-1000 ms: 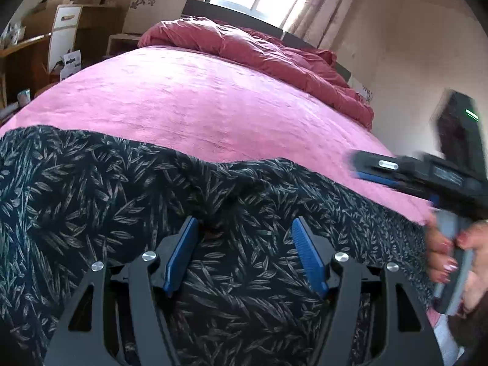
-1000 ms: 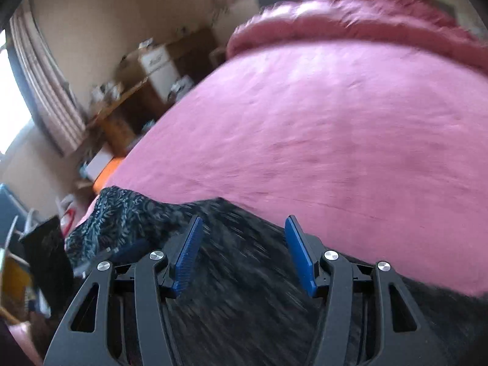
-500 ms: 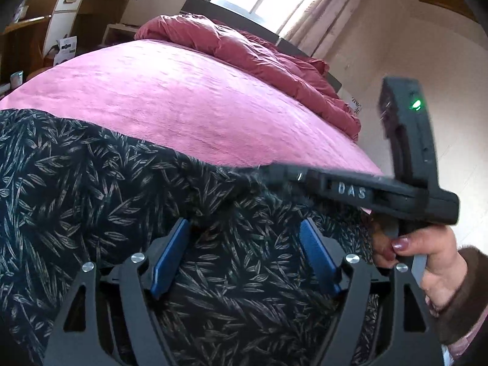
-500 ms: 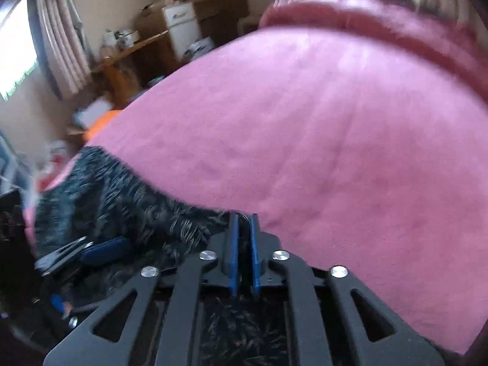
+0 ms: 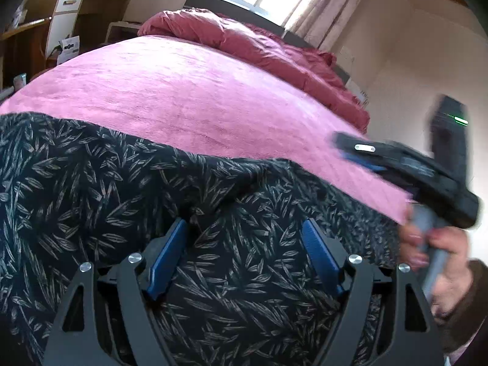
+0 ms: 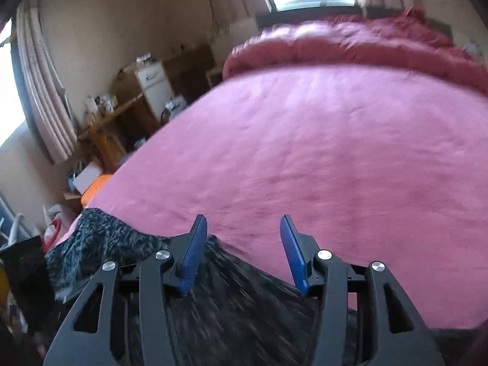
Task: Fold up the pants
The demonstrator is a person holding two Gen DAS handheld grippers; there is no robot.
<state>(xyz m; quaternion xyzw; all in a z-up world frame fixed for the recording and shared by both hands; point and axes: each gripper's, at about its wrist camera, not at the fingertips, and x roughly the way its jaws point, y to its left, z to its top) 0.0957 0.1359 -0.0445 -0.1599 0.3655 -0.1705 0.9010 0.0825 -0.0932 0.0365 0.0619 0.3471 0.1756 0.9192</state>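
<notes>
The black pants [image 5: 91, 189] with a pale leaf print lie across the near edge of the pink bed [image 5: 189, 97]. My left gripper [image 5: 244, 231] is open, low over the cloth, with a raised fold between its blue pads. My right gripper [image 6: 241, 228] is open and holds nothing, just above the far edge of the pants [image 6: 100, 241]. It also shows in the left wrist view [image 5: 411, 170], blurred, at the right over the bed's edge, held by a hand.
A bunched red duvet [image 5: 268, 48] lies at the bed's far end under a window. A wooden desk and white drawers [image 6: 149, 82] with clutter stand to the left of the bed. Boxes and bags [image 6: 88, 180] sit on the floor.
My right gripper, shut over the pants' edge half a second ago, has opened and pulled back to the right. My left gripper has stayed open over the cloth.
</notes>
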